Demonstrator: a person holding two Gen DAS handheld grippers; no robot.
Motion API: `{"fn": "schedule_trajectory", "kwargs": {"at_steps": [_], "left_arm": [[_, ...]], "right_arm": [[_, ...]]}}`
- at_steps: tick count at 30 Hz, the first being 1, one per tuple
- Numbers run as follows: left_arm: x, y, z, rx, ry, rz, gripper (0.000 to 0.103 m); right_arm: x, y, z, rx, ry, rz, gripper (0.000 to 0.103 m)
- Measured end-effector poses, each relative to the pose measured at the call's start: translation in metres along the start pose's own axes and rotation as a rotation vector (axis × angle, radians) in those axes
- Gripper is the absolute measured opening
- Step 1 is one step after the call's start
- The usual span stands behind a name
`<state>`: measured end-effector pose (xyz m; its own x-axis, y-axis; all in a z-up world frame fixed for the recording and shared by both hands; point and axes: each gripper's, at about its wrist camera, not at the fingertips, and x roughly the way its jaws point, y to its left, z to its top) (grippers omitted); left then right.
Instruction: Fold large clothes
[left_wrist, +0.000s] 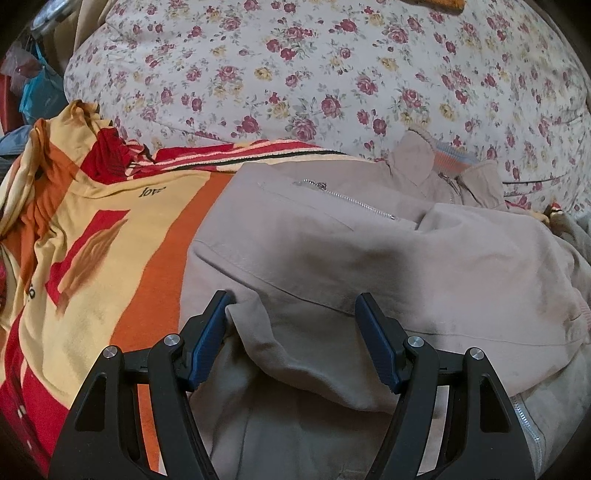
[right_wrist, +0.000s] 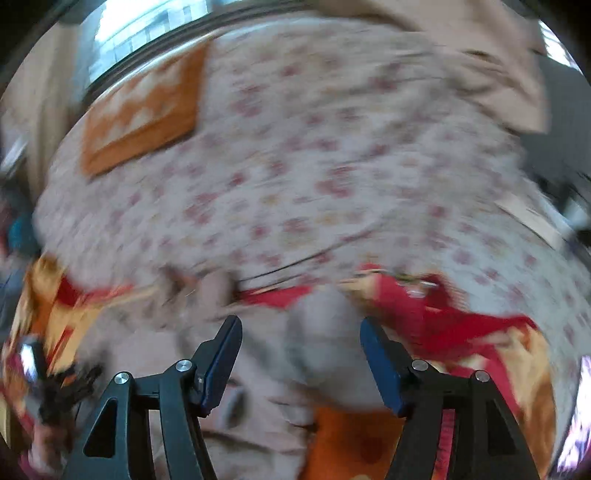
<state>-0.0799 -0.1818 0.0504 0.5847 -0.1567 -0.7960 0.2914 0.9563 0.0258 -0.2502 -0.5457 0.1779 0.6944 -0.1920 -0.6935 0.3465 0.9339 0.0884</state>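
— Well, from the left wrist view first: our left gripper (left_wrist: 293, 325) stands with its blue-padded jaws well apart, over a raised fold of the beige cotton-twill zip jacket (left_wrist: 388, 258). The left pad sits just beside the edge of that fold; the right pad looks clear of the cloth. So we hold nothing there, as far as we can see.

— And where does the jacket lie?

— It lies spread on the orange, red and cream patterned blanket (left_wrist: 92, 240), in front of the white quilt with red roses (left_wrist: 332, 74), its collar and silver zip (left_wrist: 354, 201) pointing away from us. We judge it soft and limp but fairly thick, heavier than a shirt; it bunches and drags rather than slides. Seams and hems are the firm places, so we would pinch the doubled edge under our jaws or the hem, not the flat panel, and keep off the zip teeth.

— Now the right wrist view?

— That one is badly smeared. Our right gripper (right_wrist: 301, 349) has its jaws spread wide with nothing between the pads; the jacket (right_wrist: 266, 369) lies below them, and the rose quilt (right_wrist: 314, 166) fills the far part. We cannot tell which part of the jacket that is through the blur.
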Motion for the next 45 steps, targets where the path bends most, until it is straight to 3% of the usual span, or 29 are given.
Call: {"fn": "schedule_trajectory", "kwargs": {"at_steps": [2, 5, 9, 10, 11, 13, 15, 20, 23, 28, 36, 40, 41, 42, 43, 44, 45], "left_arm": [[0.0, 0.0, 0.0, 0.003, 0.0, -0.001, 0.07], [0.001, 0.0, 0.001, 0.008, 0.001, -0.001, 0.07], [0.002, 0.001, 0.002, 0.003, 0.002, -0.005, 0.07], [0.002, 0.001, 0.002, 0.001, 0.002, -0.006, 0.07], [0.003, 0.001, 0.002, -0.001, 0.002, -0.007, 0.07], [0.003, 0.001, 0.003, -0.002, 0.005, -0.007, 0.07], [0.002, 0.003, 0.004, -0.012, 0.004, -0.014, 0.07], [-0.005, 0.014, 0.007, -0.072, -0.011, -0.042, 0.07], [-0.01, 0.02, 0.01, -0.106, -0.029, -0.053, 0.07], [-0.021, 0.029, 0.014, -0.144, -0.065, -0.099, 0.07], [-0.042, 0.052, 0.022, -0.229, -0.148, -0.171, 0.07], [-0.04, 0.065, 0.026, -0.29, -0.134, -0.227, 0.07], [-0.039, 0.066, 0.026, -0.302, -0.124, -0.244, 0.07], [-0.037, 0.068, 0.026, -0.314, -0.113, -0.268, 0.07], [-0.036, 0.069, 0.027, -0.325, -0.102, -0.311, 0.07], [-0.037, 0.068, 0.027, -0.326, -0.099, -0.34, 0.07], [-0.039, 0.067, 0.027, -0.322, -0.1, -0.364, 0.07]], "right_arm": [[0.03, 0.024, 0.005, -0.092, 0.06, 0.001, 0.064], [0.089, 0.039, 0.003, -0.17, 0.179, -0.069, 0.064], [0.146, 0.008, -0.001, -0.059, 0.261, -0.241, 0.059], [0.153, -0.002, -0.003, -0.017, 0.266, -0.247, 0.051], [0.163, -0.014, -0.008, 0.021, 0.289, -0.226, 0.044], [0.174, -0.027, -0.017, 0.051, 0.332, -0.15, 0.015], [0.162, -0.042, -0.019, 0.11, 0.279, -0.096, 0.006], [0.082, -0.092, 0.001, 0.321, 0.023, 0.011, 0.002], [0.033, -0.113, 0.015, 0.427, -0.104, 0.209, 0.002], [-0.015, -0.089, 0.035, 0.411, -0.207, 0.53, 0.002], [-0.023, 0.025, 0.043, 0.236, -0.089, 0.855, 0.002], [0.004, 0.087, 0.028, 0.111, 0.07, 1.026, 0.002], [0.012, 0.106, 0.019, 0.047, 0.133, 0.985, 0.002], [0.021, 0.125, 0.01, -0.024, 0.186, 0.886, 0.002], [0.028, 0.137, 0.001, -0.085, 0.216, 0.809, 0.004], [0.031, 0.139, -0.003, -0.102, 0.216, 0.785, 0.007], [0.033, 0.136, -0.007, -0.091, 0.189, 0.759, 0.021]]}}
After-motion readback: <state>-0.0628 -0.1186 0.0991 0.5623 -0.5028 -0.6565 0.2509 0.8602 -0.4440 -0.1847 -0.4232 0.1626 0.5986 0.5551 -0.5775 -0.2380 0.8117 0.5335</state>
